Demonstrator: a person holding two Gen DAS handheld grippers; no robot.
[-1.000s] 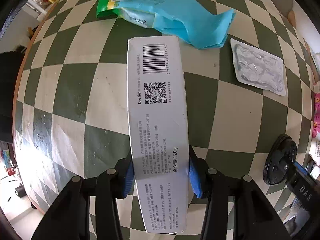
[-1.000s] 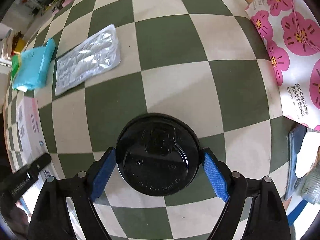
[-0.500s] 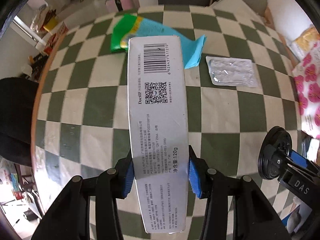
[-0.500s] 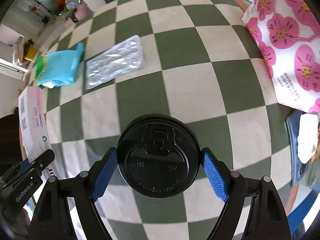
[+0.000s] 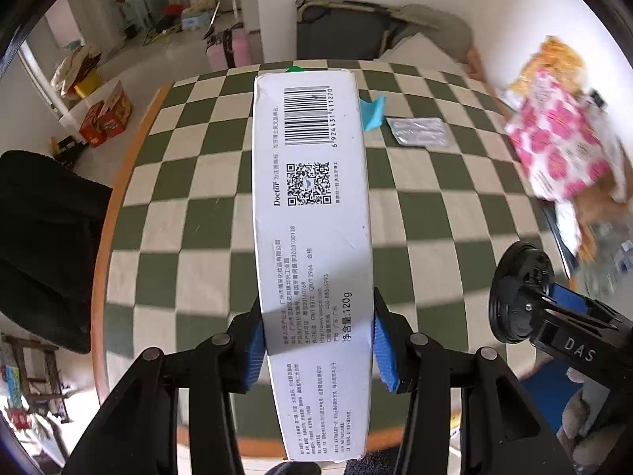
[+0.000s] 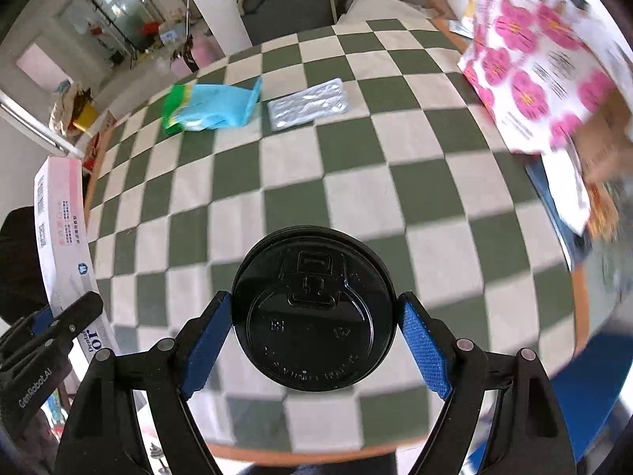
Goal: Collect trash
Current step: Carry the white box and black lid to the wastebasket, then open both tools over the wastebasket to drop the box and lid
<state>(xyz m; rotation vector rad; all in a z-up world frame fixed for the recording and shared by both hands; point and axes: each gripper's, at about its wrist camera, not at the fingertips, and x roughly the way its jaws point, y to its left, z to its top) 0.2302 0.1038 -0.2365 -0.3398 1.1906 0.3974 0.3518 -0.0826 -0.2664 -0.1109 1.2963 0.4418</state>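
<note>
A long white toothpaste box (image 5: 312, 213) with a barcode and QR code is clamped between the blue pads of my left gripper (image 5: 318, 346), held well above the checked table (image 5: 198, 217). My right gripper (image 6: 314, 326) is shut on a black round cup lid (image 6: 314, 312), also lifted over the table. The lid (image 5: 518, 293) and the right gripper show at the right of the left wrist view. The box (image 6: 59, 237) shows at the left of the right wrist view. A blue-green wrapper (image 6: 213, 107) and a silver blister pack (image 6: 308, 109) lie on the far part of the table.
A pink flowered bag (image 6: 542, 75) and a cluttered pile stand at the table's right side. A dark chair (image 5: 340, 35) sits beyond the far edge. A black cloth (image 5: 43, 245) hangs at the left. Boxes (image 5: 107, 118) lie on the floor beyond.
Both grippers have risen and pulled back from the table with the box and the lid still held. The table looks smaller and its edges and the room have come into view.
</note>
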